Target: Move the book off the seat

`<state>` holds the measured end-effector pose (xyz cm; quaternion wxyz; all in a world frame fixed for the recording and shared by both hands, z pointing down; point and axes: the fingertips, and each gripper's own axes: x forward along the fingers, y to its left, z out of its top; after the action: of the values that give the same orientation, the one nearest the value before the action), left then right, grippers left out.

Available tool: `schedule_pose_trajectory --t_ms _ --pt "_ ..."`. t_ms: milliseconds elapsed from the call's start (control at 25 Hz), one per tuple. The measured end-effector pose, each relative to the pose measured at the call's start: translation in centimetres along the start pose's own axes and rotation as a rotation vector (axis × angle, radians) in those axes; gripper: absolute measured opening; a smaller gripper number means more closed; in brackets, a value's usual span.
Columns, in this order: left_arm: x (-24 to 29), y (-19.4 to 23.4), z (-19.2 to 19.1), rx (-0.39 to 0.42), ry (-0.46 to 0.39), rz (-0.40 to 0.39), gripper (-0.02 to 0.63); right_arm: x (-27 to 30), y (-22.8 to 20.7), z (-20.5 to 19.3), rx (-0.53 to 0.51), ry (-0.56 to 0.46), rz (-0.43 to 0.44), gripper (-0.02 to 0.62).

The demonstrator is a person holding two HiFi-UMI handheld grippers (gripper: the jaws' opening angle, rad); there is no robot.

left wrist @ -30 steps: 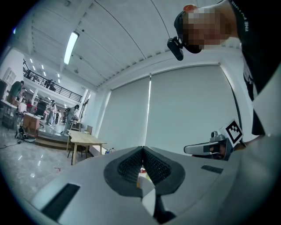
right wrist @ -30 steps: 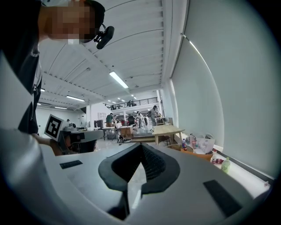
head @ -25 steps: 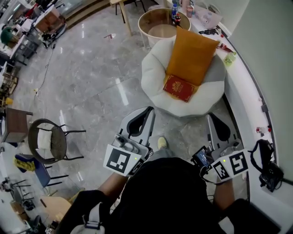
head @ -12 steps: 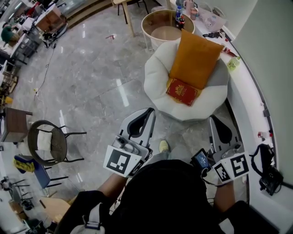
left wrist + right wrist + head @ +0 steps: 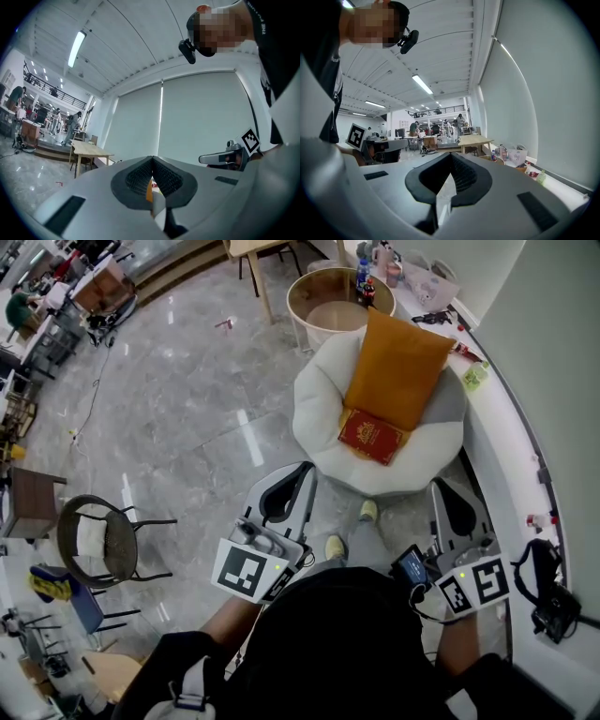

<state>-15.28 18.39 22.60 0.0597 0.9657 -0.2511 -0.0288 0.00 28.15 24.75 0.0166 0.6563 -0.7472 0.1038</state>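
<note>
- A person stands facing a round white seat (image 5: pixel 323 413) with a two-jaw gripper in each hand. The red book (image 5: pixel 373 436) lies flat on the seat at the foot of an orange cushion (image 5: pixel 398 367).
- The left gripper (image 5: pixel 302 471) and right gripper (image 5: pixel 442 489) are held short of the seat, jaws pressed together and empty.
- The step in hand appears to be the approach, as neither gripper touches the book.
- The next move likely calls for opening one gripper's jaws, reaching to the book's near edge, closing on it and lifting it clear.
</note>
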Motion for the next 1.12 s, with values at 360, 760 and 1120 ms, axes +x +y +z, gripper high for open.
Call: schedule_pose_trajectory --t_ms 360,760,1120 --pt "4.8 0.5 -0.5 0.011 0.032 -0.017 0.011 1.8 -4.4 0.4 0.018 -0.011 -0.026 0.012" --pt "14.8 1.4 -0.7 0.025 0.05 -0.052 0.011 6.1 -12.4 0.9 0.033 0.011 -0.05 0.013" --pt "22.0 3.1 -1.9 -0.009 0.095 -0.03 0.012 10.3 -19.2 1.6 0.069 0.02 -0.029 0.012"
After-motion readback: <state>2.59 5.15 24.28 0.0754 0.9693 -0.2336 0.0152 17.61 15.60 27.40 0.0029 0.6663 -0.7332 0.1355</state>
